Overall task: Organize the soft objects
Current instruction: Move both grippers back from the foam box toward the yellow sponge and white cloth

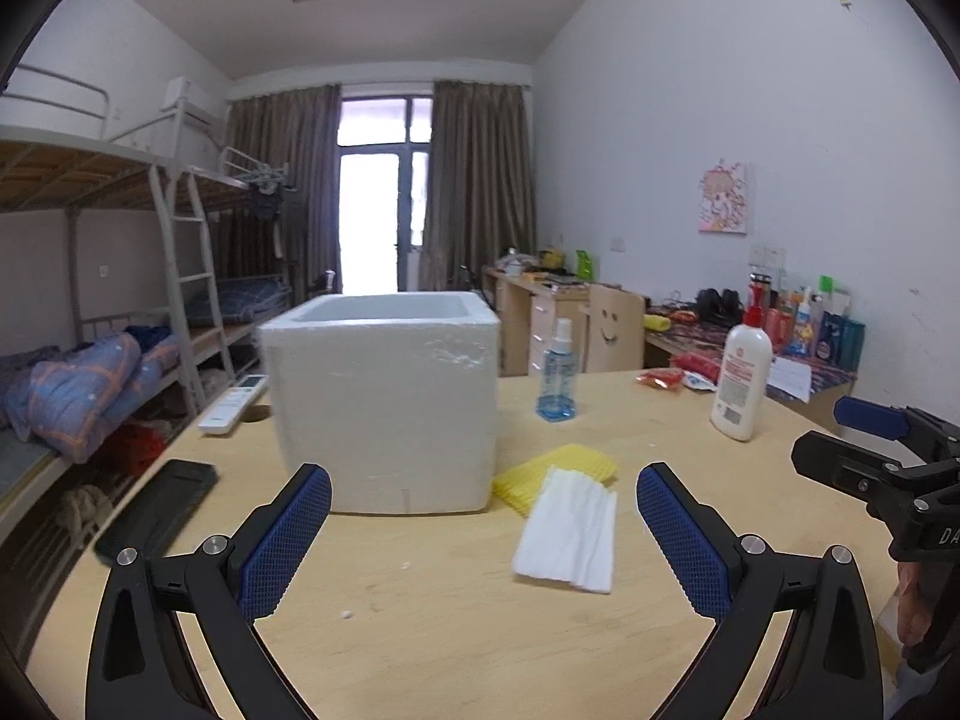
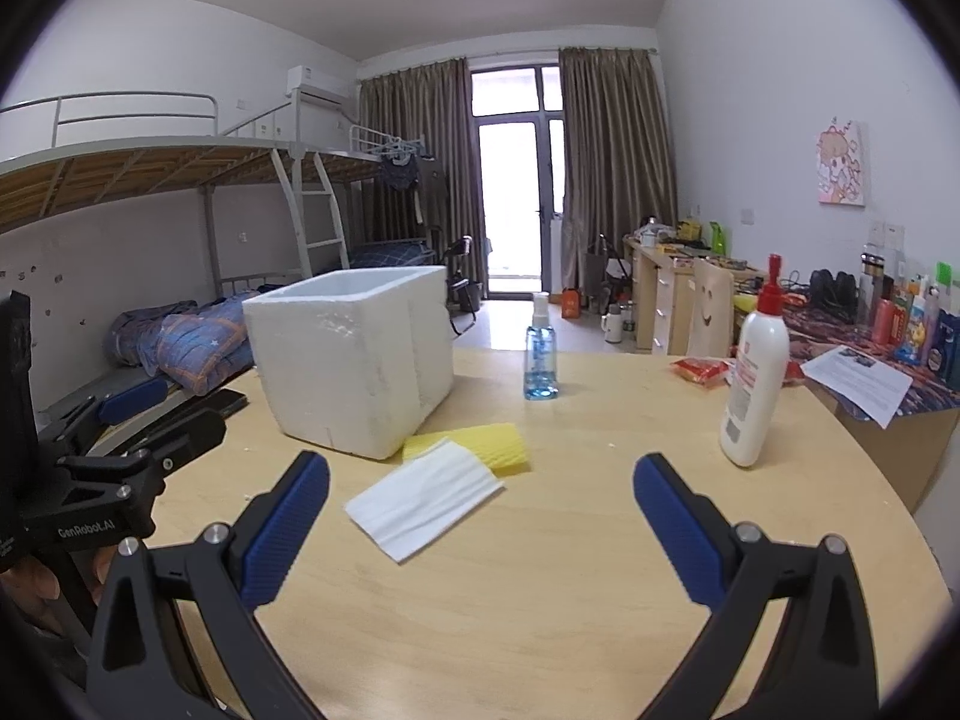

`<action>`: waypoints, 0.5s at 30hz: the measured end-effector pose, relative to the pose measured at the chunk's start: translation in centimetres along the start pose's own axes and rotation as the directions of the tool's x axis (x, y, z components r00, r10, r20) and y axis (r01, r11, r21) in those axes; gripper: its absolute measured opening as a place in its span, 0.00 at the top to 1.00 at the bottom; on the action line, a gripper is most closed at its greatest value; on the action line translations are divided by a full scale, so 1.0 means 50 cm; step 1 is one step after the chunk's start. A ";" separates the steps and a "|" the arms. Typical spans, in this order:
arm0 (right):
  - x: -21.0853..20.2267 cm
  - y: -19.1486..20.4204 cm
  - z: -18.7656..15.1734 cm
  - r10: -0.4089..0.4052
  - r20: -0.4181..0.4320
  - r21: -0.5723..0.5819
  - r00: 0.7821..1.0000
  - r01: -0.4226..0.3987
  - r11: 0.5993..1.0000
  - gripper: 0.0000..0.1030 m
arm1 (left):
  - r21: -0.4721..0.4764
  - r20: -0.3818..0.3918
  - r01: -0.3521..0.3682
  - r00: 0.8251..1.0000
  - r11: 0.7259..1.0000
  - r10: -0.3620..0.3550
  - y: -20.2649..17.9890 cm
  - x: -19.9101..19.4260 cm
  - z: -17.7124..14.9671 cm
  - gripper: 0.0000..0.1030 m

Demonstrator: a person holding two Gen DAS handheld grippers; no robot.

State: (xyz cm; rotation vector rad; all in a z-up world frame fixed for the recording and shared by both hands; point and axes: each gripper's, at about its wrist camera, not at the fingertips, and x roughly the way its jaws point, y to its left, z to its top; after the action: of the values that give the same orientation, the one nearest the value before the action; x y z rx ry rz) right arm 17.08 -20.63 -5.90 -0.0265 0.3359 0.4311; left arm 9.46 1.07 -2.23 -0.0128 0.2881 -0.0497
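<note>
Pale wooden tabletop [image 1: 432, 618] fills the foreground of a dormitory room, and nothing is held above it. Nearest the cameras, the left gripper [image 1: 483, 531] and the right gripper [image 2: 481, 525] are both seen with their blue-padded fingers spread wide apart and empty, hovering over bare wood.

Just beyond, a white pleated soft sheet [image 1: 569, 531] is laid flat on the tabletop; in the left wrist view its long axis runs roughly away from the camera, while in the right wrist view [image 2: 423, 498] it is seen slanting from near left to far right. Its far end is overlapped onto a yellow ribbed foam pad [image 1: 561, 471], whose long axis lies across the view and whose left end is touching the base of a white polystyrene open-topped box [image 1: 384, 402].

Farther back, a clear blue spray bottle [image 1: 558, 372] and a white lotion bottle with a red pump [image 1: 741, 378] are stood upright, well apart. Bunk beds [image 1: 120, 324] and curtains [image 1: 480, 180] are seen behind.
</note>
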 end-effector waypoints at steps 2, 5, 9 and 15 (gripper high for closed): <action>-0.004 -0.010 -0.003 -0.015 0.000 0.006 1.000 0.015 1.000 0.01 | 0.003 -0.011 0.021 1.000 1.000 -0.021 -0.010 0.013 -0.001 0.01; -0.013 -0.026 -0.006 -0.041 -0.001 0.017 0.999 0.041 0.999 0.01 | 0.010 -0.036 0.059 0.998 0.998 -0.059 -0.028 0.032 0.000 0.01; -0.022 -0.050 -0.011 -0.080 -0.004 0.042 0.997 0.080 0.996 0.01 | 0.021 -0.064 0.104 0.993 0.994 -0.103 -0.050 0.051 -0.003 0.01; -0.033 -0.075 -0.017 -0.118 -0.013 0.067 0.993 0.119 0.991 0.01 | 0.026 -0.089 0.144 0.986 0.989 -0.142 -0.075 0.070 -0.002 0.01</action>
State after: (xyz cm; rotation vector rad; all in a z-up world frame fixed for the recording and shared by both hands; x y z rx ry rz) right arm 16.94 -24.81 -6.34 0.0177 0.3561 0.3019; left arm 12.59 -2.84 -3.26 0.0006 0.3728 -0.1979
